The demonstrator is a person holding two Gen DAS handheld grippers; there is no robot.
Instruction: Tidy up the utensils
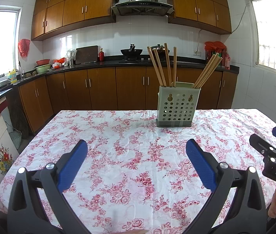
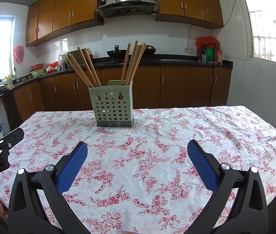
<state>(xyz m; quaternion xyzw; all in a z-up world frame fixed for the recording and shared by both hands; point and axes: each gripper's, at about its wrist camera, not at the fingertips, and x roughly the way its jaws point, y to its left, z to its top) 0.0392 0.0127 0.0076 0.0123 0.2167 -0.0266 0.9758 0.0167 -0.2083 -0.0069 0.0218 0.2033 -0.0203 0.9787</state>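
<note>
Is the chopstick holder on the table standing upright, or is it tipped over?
Upright. The chopstick holder sits flat on its base on the tablecloth, and the chopsticks stick up out of its open top.

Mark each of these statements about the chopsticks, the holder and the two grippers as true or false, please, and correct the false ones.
1. The utensil holder stands upright on the floral tablecloth. True.
2. The chopsticks lie flat on the cloth. False: they stand in the holder in two leaning groups.
3. The left gripper has its jaws shut on a chopstick. False: the jaws are wide apart and hold nothing.
4. The right gripper is open and empty. True.
5. The holder's facing wall has round holes. True.
6. A wok sits on the table beside the holder. False: it sits on the stove at the back counter.
</note>
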